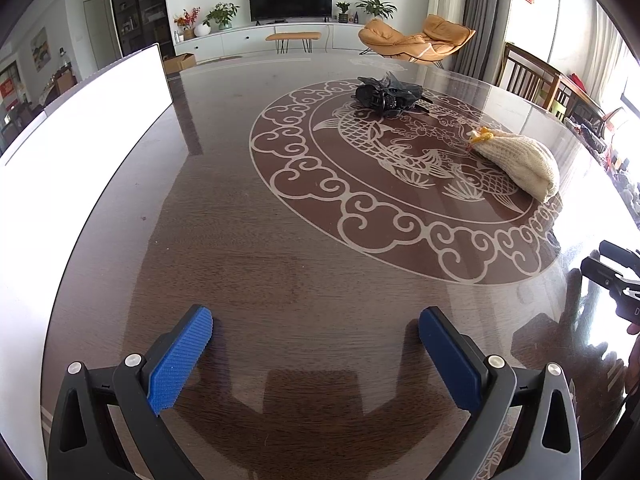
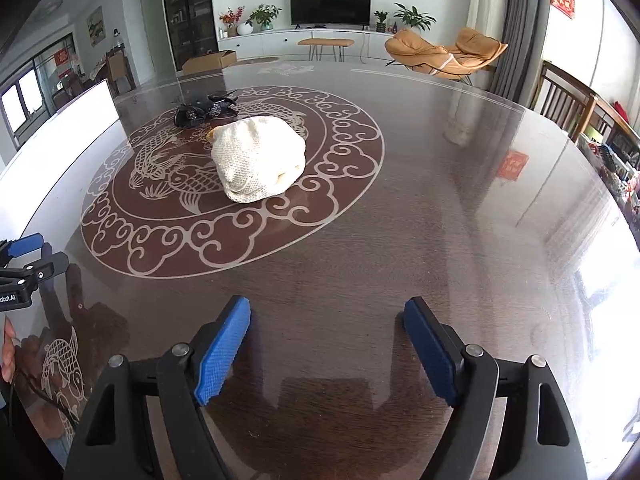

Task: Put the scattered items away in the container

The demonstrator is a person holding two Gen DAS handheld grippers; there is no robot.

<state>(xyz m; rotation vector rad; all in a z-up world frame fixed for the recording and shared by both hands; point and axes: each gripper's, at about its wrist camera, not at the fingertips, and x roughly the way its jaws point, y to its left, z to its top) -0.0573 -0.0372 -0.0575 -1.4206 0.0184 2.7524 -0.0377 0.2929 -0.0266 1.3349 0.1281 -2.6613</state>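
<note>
A cream knitted bundle [image 1: 520, 158] with a yellow tie lies on the round fish pattern of the dark table; it also shows in the right wrist view [image 2: 258, 160]. A black crumpled item [image 1: 386, 94] lies farther back on the pattern, also seen in the right wrist view [image 2: 202, 110]. A white container [image 1: 80, 140] stands at the table's left edge, and its wall shows in the right wrist view [image 2: 60, 136]. My left gripper [image 1: 316, 334] is open and empty, low over the table. My right gripper [image 2: 327, 326] is open and empty, well short of the bundle.
The glossy table [image 2: 440, 200] stretches far to the right. Wooden chairs [image 2: 568, 100] stand at its right side. The left gripper's body shows at the left edge of the right wrist view [image 2: 24, 268]. A TV, plants and an orange lounge chair stand beyond.
</note>
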